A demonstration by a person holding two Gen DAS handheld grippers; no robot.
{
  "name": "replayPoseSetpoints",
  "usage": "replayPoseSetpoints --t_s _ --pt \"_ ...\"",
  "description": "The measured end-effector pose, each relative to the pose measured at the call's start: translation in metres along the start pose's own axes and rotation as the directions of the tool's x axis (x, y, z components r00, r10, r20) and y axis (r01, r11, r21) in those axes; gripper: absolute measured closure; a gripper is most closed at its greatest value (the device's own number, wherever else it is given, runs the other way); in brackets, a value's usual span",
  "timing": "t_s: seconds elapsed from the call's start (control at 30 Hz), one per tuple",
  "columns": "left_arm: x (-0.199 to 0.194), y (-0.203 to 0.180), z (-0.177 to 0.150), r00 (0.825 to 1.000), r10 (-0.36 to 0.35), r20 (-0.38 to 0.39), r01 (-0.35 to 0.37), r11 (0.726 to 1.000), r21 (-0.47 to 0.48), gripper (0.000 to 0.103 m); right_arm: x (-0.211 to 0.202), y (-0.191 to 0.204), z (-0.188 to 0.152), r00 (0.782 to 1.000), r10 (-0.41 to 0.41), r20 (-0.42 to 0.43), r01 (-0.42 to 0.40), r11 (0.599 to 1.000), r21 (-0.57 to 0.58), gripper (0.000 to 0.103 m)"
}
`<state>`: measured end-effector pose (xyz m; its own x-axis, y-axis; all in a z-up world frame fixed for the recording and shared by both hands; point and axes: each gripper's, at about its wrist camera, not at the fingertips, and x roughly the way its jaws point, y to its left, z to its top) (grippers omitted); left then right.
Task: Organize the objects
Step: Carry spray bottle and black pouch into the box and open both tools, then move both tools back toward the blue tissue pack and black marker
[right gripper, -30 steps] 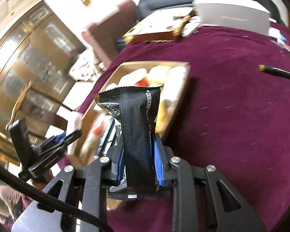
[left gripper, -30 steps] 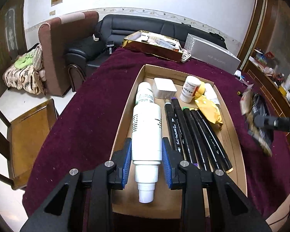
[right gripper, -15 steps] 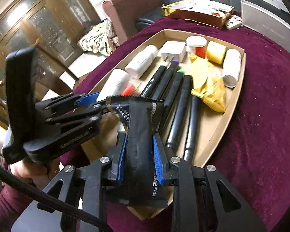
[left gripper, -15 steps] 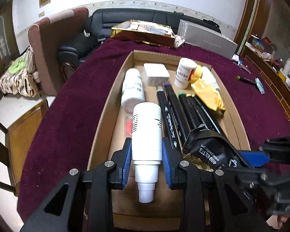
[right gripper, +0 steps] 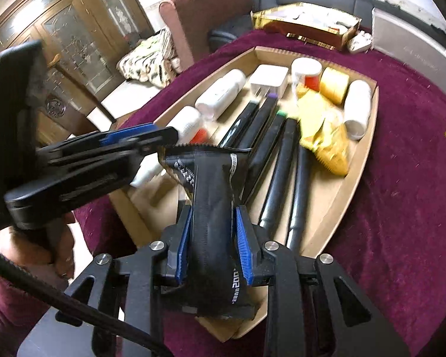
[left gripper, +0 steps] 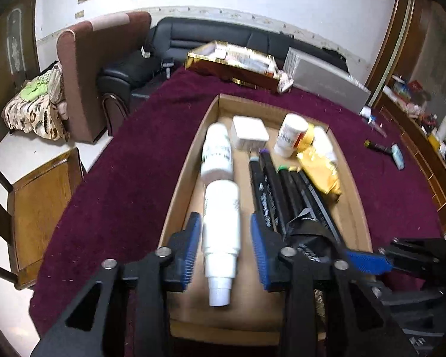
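An open cardboard tray (left gripper: pixel 180 199) lies on the maroon cloth. My left gripper (left gripper: pixel 224 223) straddles a white bottle (left gripper: pixel 221 208) lying along the tray's left side. Its jaws are opening and gaps show beside both pads. A second white bottle (left gripper: pixel 217 154) lies just beyond. My right gripper (right gripper: pixel 214 217) holds a black snack packet (right gripper: pixel 214 184) over the tray's near end. Its jaws are easing open but the pads still touch the packet. Black markers (left gripper: pixel 282 196) and a yellow packet (left gripper: pixel 321 169) fill the middle. The left gripper (right gripper: pixel 139 136) shows in the right wrist view.
A white box (left gripper: pixel 249 132), a jar (left gripper: pixel 291 136) and a tape roll (right gripper: pixel 334 84) sit at the tray's far end. A gold box (left gripper: pixel 235 62) and a grey box (left gripper: pixel 327 80) stand behind. A loose marker (left gripper: pixel 377 145) lies right. A wooden chair (left gripper: pixel 41 202) stands left.
The left jaws have spread away from the white bottle, which now lies in the tray. The right gripper swung the black packet from right of the tray to over its near end.
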<state>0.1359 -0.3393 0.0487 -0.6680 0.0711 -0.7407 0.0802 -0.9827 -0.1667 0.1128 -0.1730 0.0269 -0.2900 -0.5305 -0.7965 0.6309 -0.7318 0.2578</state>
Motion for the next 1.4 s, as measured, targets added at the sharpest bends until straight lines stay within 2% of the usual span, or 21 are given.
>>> replayPoseSetpoints --t_s 0.03,0.07,0.23,0.33,0.4,0.47,0.53,0.63,0.87,0.93,1.03,1.1,1.2,1.4 --pt "-0.006 0.000 0.001 1.000 -0.002 0.014 0.002 1.000 -0.003 0.055 -0.003 -0.001 0.002 1.000 -0.003 0.016 0.003 1.000 0.000 0.073" --pt "-0.011 -0.001 0.002 1.000 -0.005 0.028 0.005 1.000 -0.005 0.050 -0.005 -0.001 0.003 1.000 0.000 0.023 0.000 1.000 0.000 0.072" --pt "-0.040 -0.001 0.006 0.993 -0.030 0.110 0.033 0.999 -0.022 0.050 -0.003 0.008 0.017 0.998 0.056 0.002 -0.056 0.998 -0.038 0.057" --pt "-0.057 0.000 0.007 0.987 -0.033 0.159 0.039 0.999 -0.036 0.050 0.007 0.016 0.025 0.992 0.121 -0.029 -0.123 0.990 -0.069 0.057" --pt "-0.067 0.001 0.006 0.982 -0.031 0.186 0.039 0.998 -0.039 0.050 0.013 0.019 0.029 0.979 0.195 -0.058 -0.199 0.977 -0.073 0.057" --pt "-0.076 0.003 0.006 0.978 -0.027 0.208 0.037 0.998 -0.046 0.050 0.020 0.021 0.031 0.953 0.287 -0.102 -0.293 0.955 -0.052 0.057" --pt "-0.078 0.005 0.006 0.976 -0.027 0.217 0.040 0.998 -0.053 0.050 0.015 0.017 0.033 0.944 0.317 -0.089 -0.321 0.946 -0.042 0.057" --pt "-0.078 0.007 0.006 0.975 -0.037 0.220 0.052 0.996 -0.067 0.050 0.002 0.004 0.032 0.943 0.328 -0.059 -0.328 0.945 -0.004 0.057" --pt "-0.070 -0.008 0.004 0.984 -0.037 0.173 0.047 0.998 -0.052 0.044 -0.048 -0.050 0.012 0.973 0.229 0.032 -0.231 0.970 0.077 0.049" --pt "-0.068 -0.021 0.005 0.986 -0.053 0.155 0.058 0.998 -0.025 0.044 -0.066 -0.078 0.005 0.985 0.160 0.060 -0.166 0.980 0.112 0.047" --pt "-0.068 -0.050 0.007 0.986 -0.092 0.136 0.089 0.996 0.024 0.044 -0.096 -0.123 -0.003 0.992 0.067 0.102 -0.085 0.981 0.177 0.043" --pt "-0.067 -0.070 0.008 0.984 -0.129 0.123 0.123 0.991 0.056 0.043 -0.116 -0.156 -0.011 0.991 0.005 0.131 -0.037 0.969 0.243 0.042" --pt "-0.060 -0.112 0.008 0.980 -0.181 0.086 0.169 0.977 0.130 0.038 -0.146 -0.206 -0.033 0.983 -0.091 0.157 0.028 0.931 0.363 0.040" --pt "-0.033 -0.187 0.004 0.977 -0.211 -0.016 0.208 0.942 0.265 0.038 -0.182 -0.265 -0.066 0.962 -0.221 0.163 0.123 0.878 0.463 0.038"
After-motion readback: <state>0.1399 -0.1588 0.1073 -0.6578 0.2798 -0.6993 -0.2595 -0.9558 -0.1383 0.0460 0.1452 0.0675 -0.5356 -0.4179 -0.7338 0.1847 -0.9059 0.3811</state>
